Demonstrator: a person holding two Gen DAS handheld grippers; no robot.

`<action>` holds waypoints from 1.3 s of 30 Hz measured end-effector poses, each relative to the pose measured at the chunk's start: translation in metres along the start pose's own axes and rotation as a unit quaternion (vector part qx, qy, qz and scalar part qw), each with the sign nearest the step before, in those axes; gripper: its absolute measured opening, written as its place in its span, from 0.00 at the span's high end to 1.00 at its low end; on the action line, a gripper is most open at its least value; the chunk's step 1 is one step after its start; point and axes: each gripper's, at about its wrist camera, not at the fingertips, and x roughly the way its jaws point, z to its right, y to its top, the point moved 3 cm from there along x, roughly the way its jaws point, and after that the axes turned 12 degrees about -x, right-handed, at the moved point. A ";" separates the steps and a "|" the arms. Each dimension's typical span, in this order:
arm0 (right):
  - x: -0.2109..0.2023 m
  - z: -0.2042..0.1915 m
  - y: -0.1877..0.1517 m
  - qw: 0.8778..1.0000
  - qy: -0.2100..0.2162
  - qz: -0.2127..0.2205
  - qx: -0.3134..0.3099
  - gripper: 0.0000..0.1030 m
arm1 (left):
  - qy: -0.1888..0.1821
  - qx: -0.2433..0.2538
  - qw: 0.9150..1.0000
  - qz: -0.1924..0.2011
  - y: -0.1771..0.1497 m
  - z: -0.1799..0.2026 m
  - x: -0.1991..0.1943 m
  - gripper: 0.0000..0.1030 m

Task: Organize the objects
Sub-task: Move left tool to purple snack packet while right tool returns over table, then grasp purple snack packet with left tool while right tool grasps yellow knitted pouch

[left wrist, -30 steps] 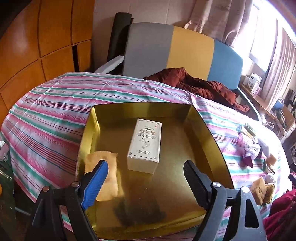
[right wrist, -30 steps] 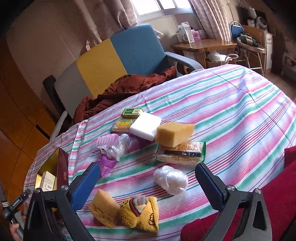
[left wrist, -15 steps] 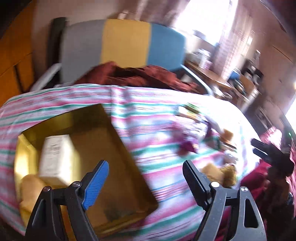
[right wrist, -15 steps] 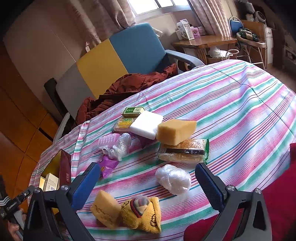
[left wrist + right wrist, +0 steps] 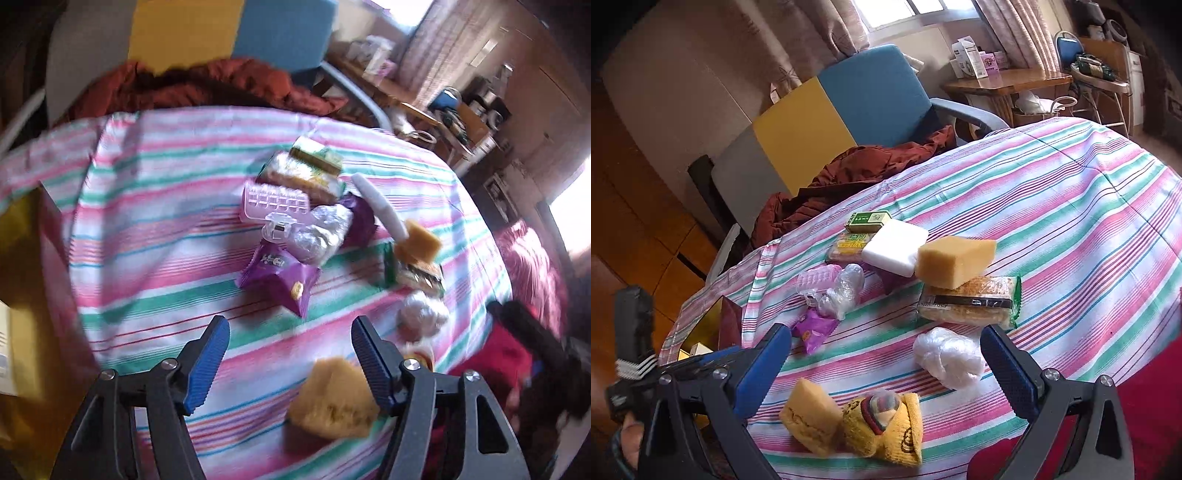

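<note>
I'm looking across a table draped in a pink, green and white striped cloth (image 5: 1052,206), with a grey, yellow and blue armchair (image 5: 849,118) standing behind it and a rust-red garment (image 5: 857,170) lying heaped on its seat. A wooden side table (image 5: 1008,81) is sitting under the curtained window, carrying small cartons.

On the cloth I'm seeing a loose cluster: a green box (image 5: 868,220), a white block (image 5: 895,247) touching a tan sponge (image 5: 955,260), which is resting on a wrapped cake (image 5: 967,301). Near them a purple packet (image 5: 277,278) is lying just beside a pink clip (image 5: 275,203). A crumpled clear bag (image 5: 947,356), a small yellow sponge (image 5: 809,415) and a yellow knitted sock (image 5: 886,428) are lying nearer to me.

My left gripper (image 5: 290,349) is standing wide with nothing between its fingers, and my right gripper (image 5: 882,358) is likewise spread wide and empty.

A second ago the left camera was facing squarely into the gold box (image 5: 701,338); it is now swinging right, blurring, so the box is slipping to the far left edge and the cluster is filling the view. The right view is barely changing.
</note>
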 end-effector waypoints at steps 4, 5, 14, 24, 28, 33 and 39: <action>0.001 -0.001 0.000 1.000 0.007 0.000 -0.004 0.00 | -0.015 -0.083 0.996 -0.032 0.013 -0.011 0.029 0.36; 0.001 -0.001 0.000 1.000 0.010 0.000 -0.003 0.00 | -0.018 -0.103 0.994 -0.038 0.015 -0.014 0.036 0.37; 0.005 0.002 0.000 1.000 0.030 -0.004 0.009 0.00 | 0.006 -0.145 0.989 -0.036 0.033 -0.010 0.071 0.38; 0.007 0.006 -0.001 0.999 0.034 -0.009 0.023 0.00 | 0.072 0.005 0.997 -0.002 0.022 0.008 0.075 0.46; 0.007 0.006 -0.001 0.999 0.033 -0.010 0.026 0.00 | 0.096 0.043 0.994 0.009 0.012 0.008 0.074 0.56; 0.013 0.007 -0.002 0.999 0.036 -0.025 0.028 0.00 | 0.096 0.072 0.993 0.021 0.001 0.003 0.067 0.61; 0.042 0.006 -0.015 0.990 0.054 -0.128 0.039 0.00 | 0.079 0.070 0.994 0.024 -0.013 -0.003 0.050 0.62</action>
